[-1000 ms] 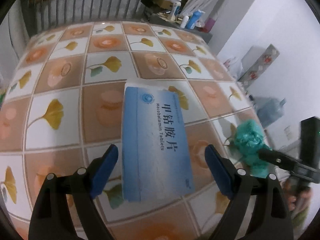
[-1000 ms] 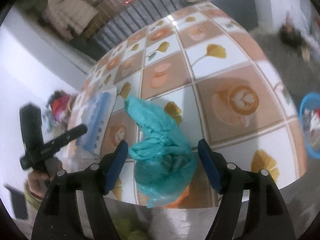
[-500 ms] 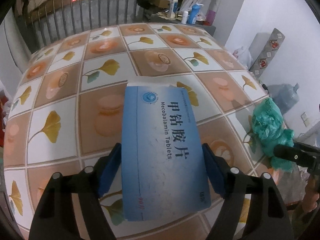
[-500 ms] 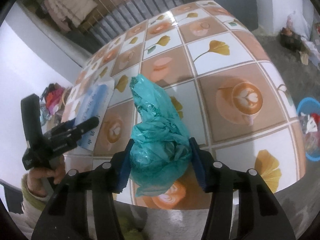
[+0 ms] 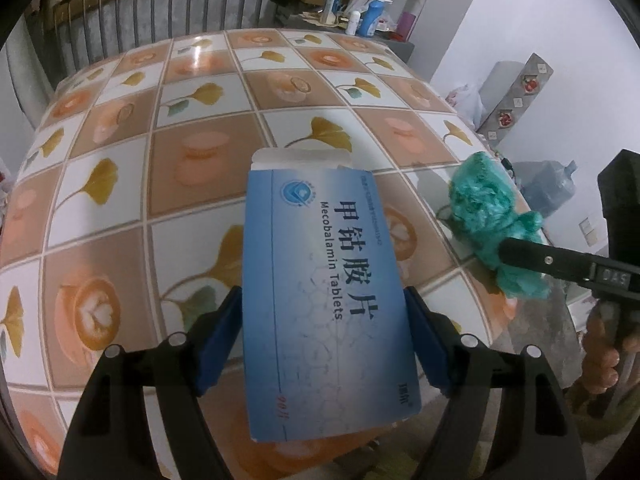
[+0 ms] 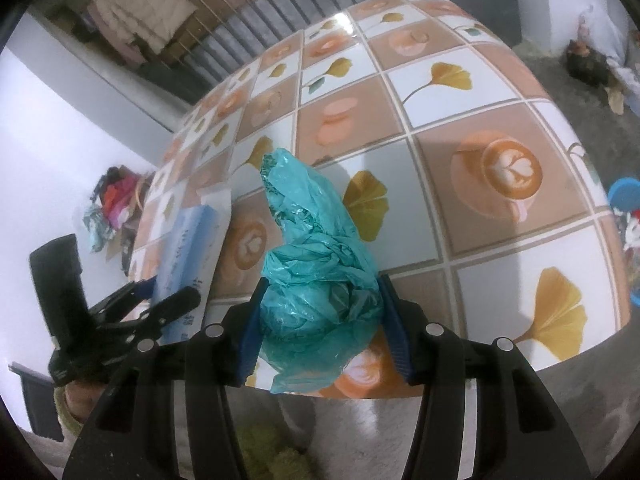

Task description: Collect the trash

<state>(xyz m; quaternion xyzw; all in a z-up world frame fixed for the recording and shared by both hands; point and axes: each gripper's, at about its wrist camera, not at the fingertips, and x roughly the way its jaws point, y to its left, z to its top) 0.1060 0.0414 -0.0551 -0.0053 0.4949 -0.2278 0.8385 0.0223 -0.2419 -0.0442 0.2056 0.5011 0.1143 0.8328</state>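
My left gripper (image 5: 322, 332) is shut on a flat blue Mecobalamin tablet box (image 5: 324, 280) and holds it lifted above the tiled table (image 5: 160, 168), its white end flap open at the far end. My right gripper (image 6: 322, 320) is shut on a crumpled teal plastic bag (image 6: 316, 264) over the table's near edge. The bag also shows in the left wrist view (image 5: 492, 220), clamped by the right gripper at the table's right edge. The box and left gripper show at the left of the right wrist view (image 6: 188, 256).
The table (image 6: 480, 128) has a leaf-and-coffee patterned cover. A metal railing (image 5: 160, 12) and a shelf with bottles (image 5: 352, 12) stand behind it. A blue basin (image 6: 626, 208) sits on the floor at right, and a water jug (image 5: 552, 188) by the wall.
Both grippers closed: the left onto the box, the right onto the bag. Both items have risen off the table and come toward the near edge.
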